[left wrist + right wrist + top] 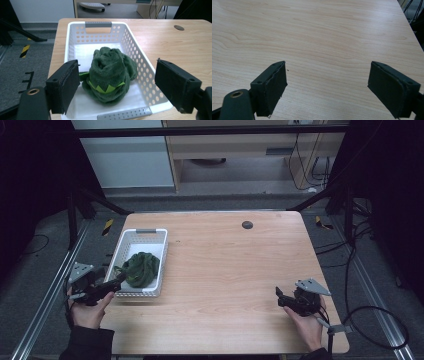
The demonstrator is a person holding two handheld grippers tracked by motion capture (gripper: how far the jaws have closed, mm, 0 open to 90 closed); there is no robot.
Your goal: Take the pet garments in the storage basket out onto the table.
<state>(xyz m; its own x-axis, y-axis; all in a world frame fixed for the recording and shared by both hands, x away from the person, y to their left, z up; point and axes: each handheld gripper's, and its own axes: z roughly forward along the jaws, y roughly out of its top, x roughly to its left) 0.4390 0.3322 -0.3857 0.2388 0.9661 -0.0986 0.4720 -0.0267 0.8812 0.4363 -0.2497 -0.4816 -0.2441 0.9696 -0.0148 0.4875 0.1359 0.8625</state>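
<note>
High view, table: pale wooden table (225, 270) with a small dark round disc (247, 224) near the far edge.
High view, basket: white perforated plastic basket with grey handles (131, 241) lying at the left side of the table, long axis running away from the person.
High view, toy: crumpled dark green plush toy (141, 268) resting inside the basket, in its near half.
High view, left gripper: black two-jaw left gripper (116, 282) held at the basket's near left corner, pointing at the plush.
High view, right gripper: black two-jaw right gripper (279, 295) held low over bare wood at the near right, well apart from the basket.
Left gripper view, jaws: spread wide, nothing between the pads, hovering at the near rim and framing the plush (110, 75).
Left gripper view, plush detail: bright green zigzag trim across the front; soft, bunched folds, likely to compress and sag.
Left gripper view, advice: probably a reach for the plush; best to lower between the side walls, take a thick fold near the middle, close firmly, then lift straight up clear of the rim (125, 113).
Right gripper view, jaws: parted wide, empty, over bare table.
Right gripper view, advice: could steady the basket if it drags.
</note>
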